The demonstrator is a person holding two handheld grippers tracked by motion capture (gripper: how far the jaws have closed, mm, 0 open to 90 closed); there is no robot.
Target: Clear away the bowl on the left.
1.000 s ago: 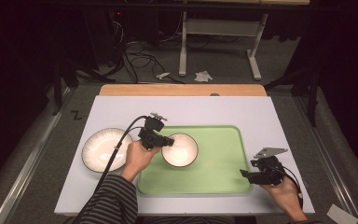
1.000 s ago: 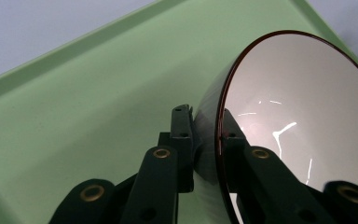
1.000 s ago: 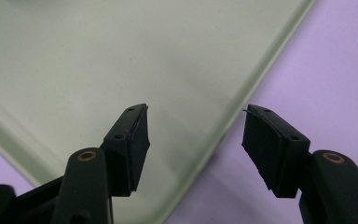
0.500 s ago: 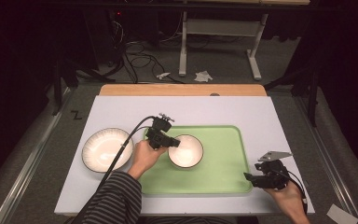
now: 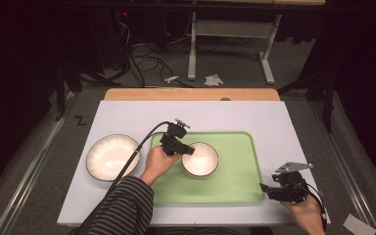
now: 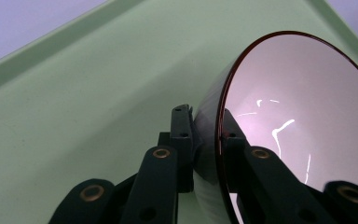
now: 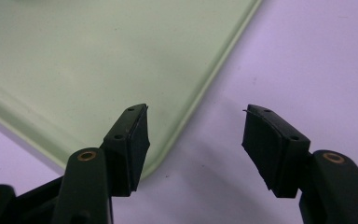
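Note:
A small white bowl (image 5: 200,159) with a dark rim sits over the middle of the green tray (image 5: 235,183). My left gripper (image 5: 186,151) is shut on the bowl's left rim. In the left gripper view its jaws pinch the bowl's (image 6: 303,116) wall, one pad outside and one inside, above the tray (image 6: 74,107). My right gripper (image 5: 266,188) is held low by the tray's front right corner; in the right gripper view it (image 7: 195,140) stands open with nothing between its fingers, over the tray's corner (image 7: 177,126).
A larger white bowl (image 5: 112,156) rests on the white table top (image 5: 254,117) left of the tray. A wooden strip (image 5: 191,94) runs along the table's far edge. Cables and a stand's legs lie on the floor beyond.
My left gripper has carried the small bowl to the right and a little nearer, toward the tray's middle. The right gripper has drifted slightly toward the front edge.

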